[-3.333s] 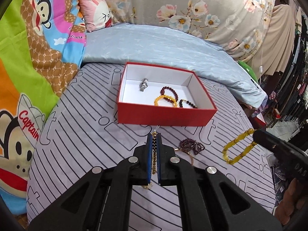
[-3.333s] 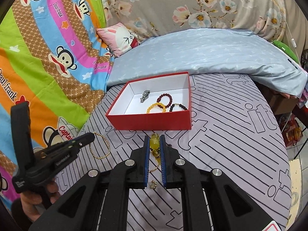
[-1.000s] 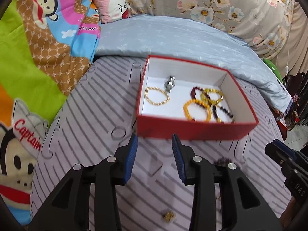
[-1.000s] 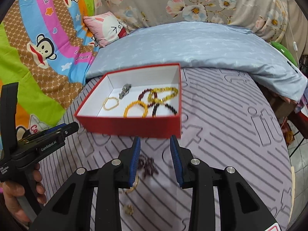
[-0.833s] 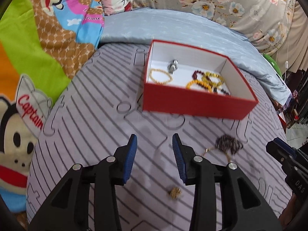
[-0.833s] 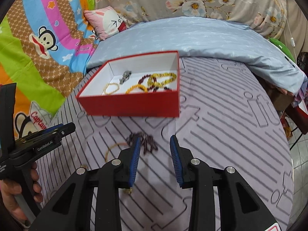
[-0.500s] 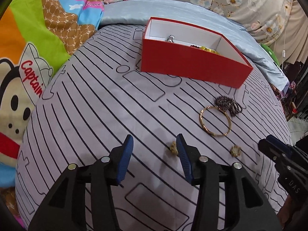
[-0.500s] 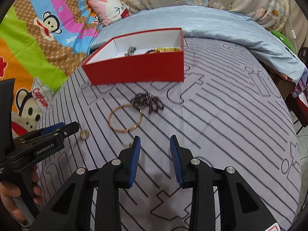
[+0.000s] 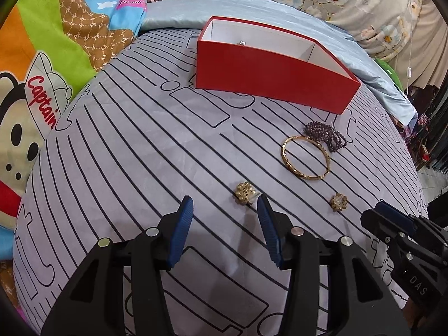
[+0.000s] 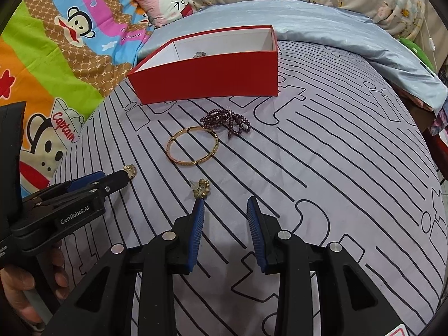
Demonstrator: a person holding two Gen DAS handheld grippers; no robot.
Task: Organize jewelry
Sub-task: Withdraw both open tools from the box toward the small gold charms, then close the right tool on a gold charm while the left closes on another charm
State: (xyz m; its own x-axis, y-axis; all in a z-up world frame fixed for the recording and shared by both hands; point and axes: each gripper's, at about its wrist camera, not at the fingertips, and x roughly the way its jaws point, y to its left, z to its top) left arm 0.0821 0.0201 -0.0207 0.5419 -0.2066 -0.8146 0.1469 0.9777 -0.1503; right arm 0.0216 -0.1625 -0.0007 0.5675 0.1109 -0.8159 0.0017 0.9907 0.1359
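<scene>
A red box with a white inside stands on the striped bed; it also shows in the right wrist view, with a silver piece just visible inside. On the sheet lie a gold bangle, a dark purple bead bracelet and two gold flower earrings. My left gripper is open, low over the sheet, with one earring just ahead between its tips. My right gripper is open, with the other earring at its left fingertip.
The striped grey sheet covers a rounded mattress that drops off at the right. A pale blue quilt lies behind the box. A colourful monkey-print blanket runs along the left. The bangle and beads lie between box and grippers.
Both grippers released bracelets into the box, opened, then pulled back and dropped low over the sheet. Each now sits close behind a gold earring.
</scene>
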